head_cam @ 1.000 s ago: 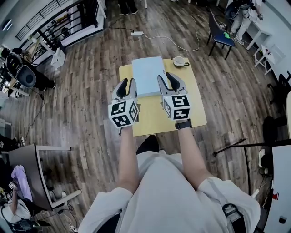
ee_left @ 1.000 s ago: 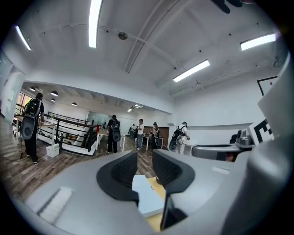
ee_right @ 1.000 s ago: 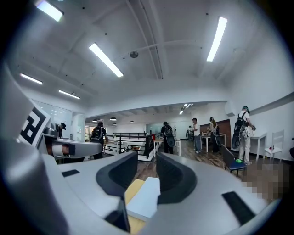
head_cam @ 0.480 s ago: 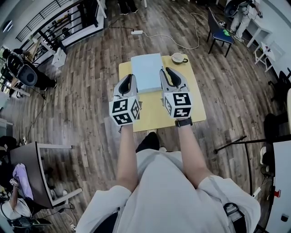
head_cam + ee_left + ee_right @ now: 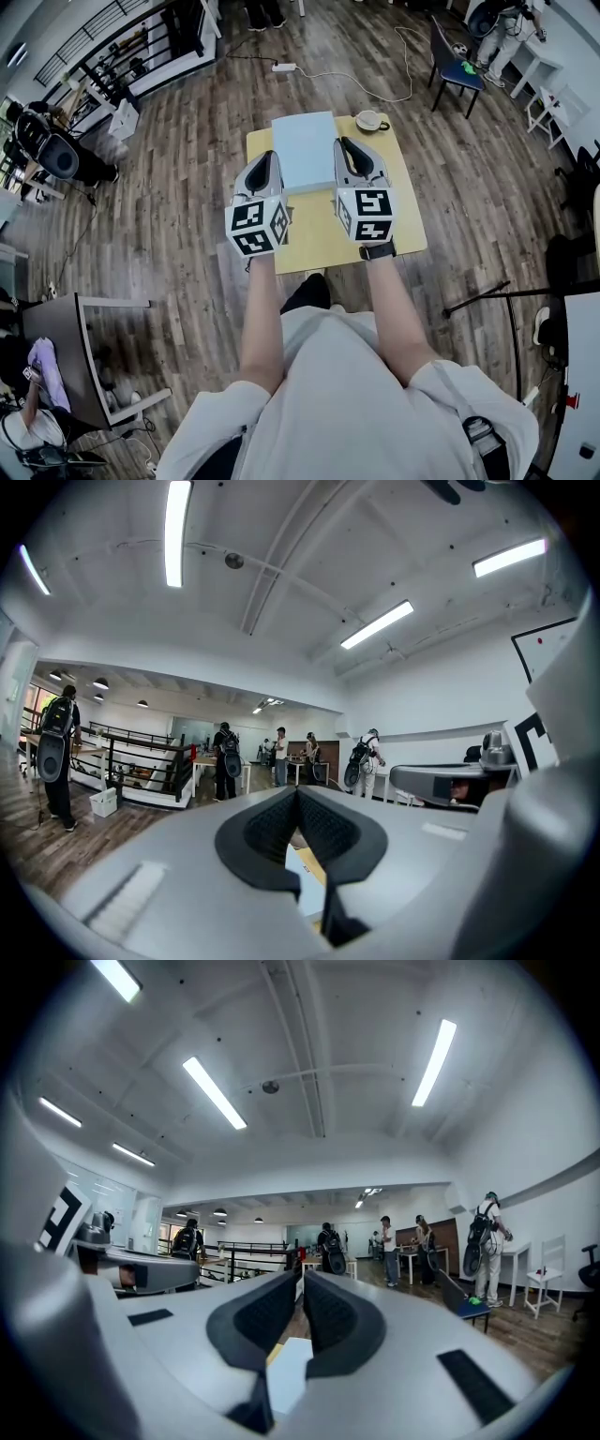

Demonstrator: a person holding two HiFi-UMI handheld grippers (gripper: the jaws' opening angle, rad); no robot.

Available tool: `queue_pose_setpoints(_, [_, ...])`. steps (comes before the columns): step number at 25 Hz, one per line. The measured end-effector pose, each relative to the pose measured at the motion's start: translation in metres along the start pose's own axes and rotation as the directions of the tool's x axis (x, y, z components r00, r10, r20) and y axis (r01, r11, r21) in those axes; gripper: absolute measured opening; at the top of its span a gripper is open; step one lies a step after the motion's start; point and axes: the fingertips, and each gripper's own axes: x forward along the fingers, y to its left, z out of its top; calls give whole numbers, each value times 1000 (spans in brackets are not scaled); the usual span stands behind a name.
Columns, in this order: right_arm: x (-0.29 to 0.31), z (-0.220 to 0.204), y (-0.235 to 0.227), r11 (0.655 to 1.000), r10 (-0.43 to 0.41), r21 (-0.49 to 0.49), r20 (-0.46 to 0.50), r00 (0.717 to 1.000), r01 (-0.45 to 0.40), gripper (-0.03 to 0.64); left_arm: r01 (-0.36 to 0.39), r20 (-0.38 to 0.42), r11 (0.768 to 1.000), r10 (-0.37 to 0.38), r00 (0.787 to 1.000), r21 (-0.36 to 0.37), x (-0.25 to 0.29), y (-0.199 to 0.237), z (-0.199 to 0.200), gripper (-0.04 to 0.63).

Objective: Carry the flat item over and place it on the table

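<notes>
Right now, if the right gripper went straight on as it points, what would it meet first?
Way looks free: the right gripper, shut and empty, points level across the room, above the flat item and table. Depth unclear.

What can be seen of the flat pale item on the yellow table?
The flat item is a thin, pale blue-white rectangular panel, plain and smooth; its material is unclear. It lies flat on the far half of the yellow table, reaching about to the far edge. A cup sits apart at its right. The left gripper and right gripper, both shut and empty, flank its near corners; contact cannot be told.
</notes>
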Motion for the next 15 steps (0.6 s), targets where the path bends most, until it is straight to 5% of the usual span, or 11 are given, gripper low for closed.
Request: queue_pose_setpoints(15, [49,-24,-21,999,-23,37,-51,998,25,35,18,-51,1000,-18,999,-12,49,22,-18,9])
